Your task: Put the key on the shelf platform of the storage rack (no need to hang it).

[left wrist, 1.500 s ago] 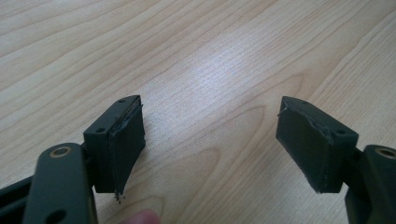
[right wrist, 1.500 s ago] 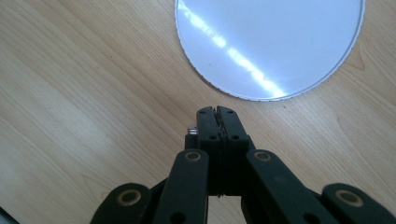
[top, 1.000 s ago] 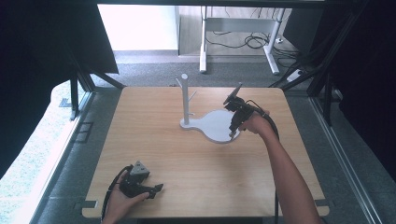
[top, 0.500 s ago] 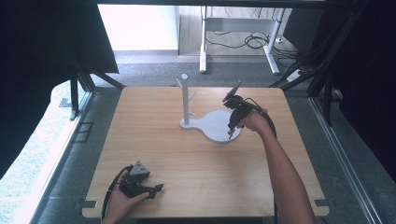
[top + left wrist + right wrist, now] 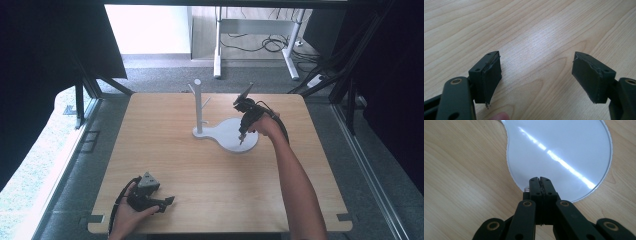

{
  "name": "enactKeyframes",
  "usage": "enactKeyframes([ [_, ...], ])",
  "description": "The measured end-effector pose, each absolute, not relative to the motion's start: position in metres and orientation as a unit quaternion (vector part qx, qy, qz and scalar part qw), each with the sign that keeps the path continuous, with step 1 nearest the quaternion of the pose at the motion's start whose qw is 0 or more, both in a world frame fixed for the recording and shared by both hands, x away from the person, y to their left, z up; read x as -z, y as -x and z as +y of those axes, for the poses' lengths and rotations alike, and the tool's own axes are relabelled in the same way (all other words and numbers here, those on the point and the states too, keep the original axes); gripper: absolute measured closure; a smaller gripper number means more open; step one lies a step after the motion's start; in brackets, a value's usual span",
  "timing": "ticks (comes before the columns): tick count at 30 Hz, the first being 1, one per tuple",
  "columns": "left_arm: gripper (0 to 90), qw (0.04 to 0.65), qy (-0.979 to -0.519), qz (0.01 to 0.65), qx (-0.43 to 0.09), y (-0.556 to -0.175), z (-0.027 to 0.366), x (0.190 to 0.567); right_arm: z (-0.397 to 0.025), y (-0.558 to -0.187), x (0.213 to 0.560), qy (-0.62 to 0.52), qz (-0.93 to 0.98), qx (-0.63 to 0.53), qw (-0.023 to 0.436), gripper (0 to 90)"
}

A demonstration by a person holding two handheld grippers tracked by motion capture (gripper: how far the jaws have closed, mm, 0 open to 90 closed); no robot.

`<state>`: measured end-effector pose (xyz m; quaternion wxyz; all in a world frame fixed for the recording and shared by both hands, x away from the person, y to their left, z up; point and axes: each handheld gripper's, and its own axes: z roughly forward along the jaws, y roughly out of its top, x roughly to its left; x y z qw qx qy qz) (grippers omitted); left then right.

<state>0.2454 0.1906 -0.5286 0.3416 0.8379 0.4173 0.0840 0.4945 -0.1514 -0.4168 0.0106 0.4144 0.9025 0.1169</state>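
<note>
Stand base (image 5: 229, 135): flat white glossy plate, round lobe narrowing to a neck, thin edge; in the right gripper view (image 5: 564, 152) a bright glare streak runs diagonally across it. White post (image 5: 198, 107) with short pegs rises upright from the narrow end. It sits on the far-centre part of the table, a bit right of middle.

Right gripper (image 5: 242, 137): pointing down over the near edge of the round lobe, jaws pressed together (image 5: 539, 180); can't tell if anything thin is pinched between them.

Left gripper (image 5: 167, 201): lying at the near-left edge of the table, jaws wide apart, black worn pads (image 5: 491, 75), bare wood between them (image 5: 536, 72).

Table (image 5: 165, 150): light wood grain, matte, rounded corners; wide bare stretch between the two grippers. Grey carpet around, dark curtains at both sides, white desk legs and cables behind
</note>
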Motion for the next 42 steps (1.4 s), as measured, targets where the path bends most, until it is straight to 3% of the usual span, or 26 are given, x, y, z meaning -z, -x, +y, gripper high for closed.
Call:
enactKeyframes([
  [42, 23.9, 0.338, -0.837, 0.421, -0.084, -0.246, 0.191, 0.530, -0.155, -0.522, 0.476, -0.471, 0.871, -0.137, 0.032, 89.4],
])
